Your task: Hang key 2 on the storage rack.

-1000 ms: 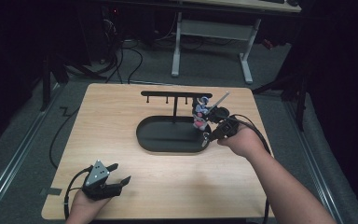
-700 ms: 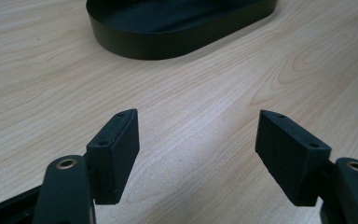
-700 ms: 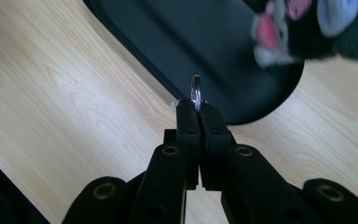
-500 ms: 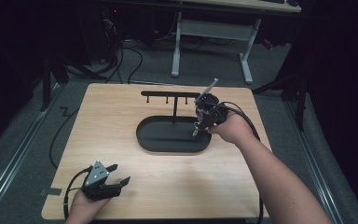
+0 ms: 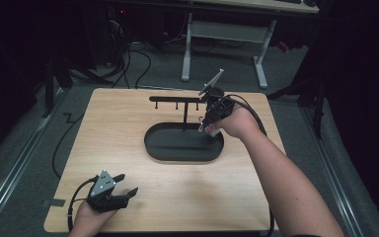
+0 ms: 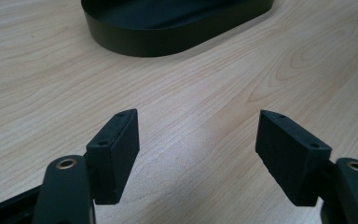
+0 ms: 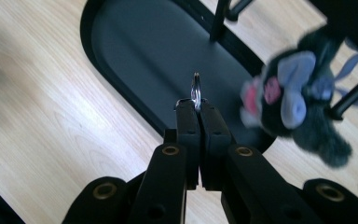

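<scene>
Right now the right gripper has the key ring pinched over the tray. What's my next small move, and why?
Probably ease the right gripper up and toward the hook rack, ring first. Its jaws are shut on the key ring, the plush toy dangles beside them over the black tray, and no hook is threaded yet. The left gripper sits open, idle.
</scene>
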Motion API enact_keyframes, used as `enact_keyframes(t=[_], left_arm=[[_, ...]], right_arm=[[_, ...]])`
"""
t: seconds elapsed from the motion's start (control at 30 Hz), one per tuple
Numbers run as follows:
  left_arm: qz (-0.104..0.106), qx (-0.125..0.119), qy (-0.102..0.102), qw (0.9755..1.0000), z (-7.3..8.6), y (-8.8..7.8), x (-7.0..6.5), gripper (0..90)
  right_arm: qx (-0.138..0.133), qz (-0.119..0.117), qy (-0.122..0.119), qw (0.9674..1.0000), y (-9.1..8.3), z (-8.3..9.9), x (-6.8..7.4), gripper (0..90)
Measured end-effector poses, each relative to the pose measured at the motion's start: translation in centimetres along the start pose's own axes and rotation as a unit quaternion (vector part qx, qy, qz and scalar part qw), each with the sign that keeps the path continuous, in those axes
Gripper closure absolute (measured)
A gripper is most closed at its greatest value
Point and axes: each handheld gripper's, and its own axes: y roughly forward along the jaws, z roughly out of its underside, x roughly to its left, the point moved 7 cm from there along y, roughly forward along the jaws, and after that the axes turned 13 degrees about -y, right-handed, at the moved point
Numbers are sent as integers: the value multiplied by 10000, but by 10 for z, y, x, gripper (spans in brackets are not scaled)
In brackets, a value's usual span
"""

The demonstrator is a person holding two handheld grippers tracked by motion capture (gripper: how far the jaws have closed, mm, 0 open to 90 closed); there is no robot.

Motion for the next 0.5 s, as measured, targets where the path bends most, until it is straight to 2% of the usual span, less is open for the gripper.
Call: enact_keyframes(t=[0.07, 0.13, 0.17, 0.23, 0.27, 0.5], left_arm=[[-3, 13, 12, 10000, 0, 0, 0, 310], [4, 15, 7, 10000, 0, 0, 0, 310], [6, 8, 2, 10000, 0, 0, 0, 309], [3, 10, 6, 10000, 0, 0, 0, 310], [9, 19, 3, 10000, 0, -1, 0, 310], [12, 5, -10, 10000, 0, -1, 1, 310]], right_arm=[[31, 21, 52, 10000, 0, -4, -1, 891], [-15, 32, 5, 10000, 0, -7, -3, 891], [11, 35, 72, 10000, -1, -9, -3, 891], [-44, 48, 4, 10000, 0, -13, -5, 891], [-26, 29, 105, 9999, -1, -14, -5, 891], [-42, 87, 48, 9999, 1, -22, -12, 891]])
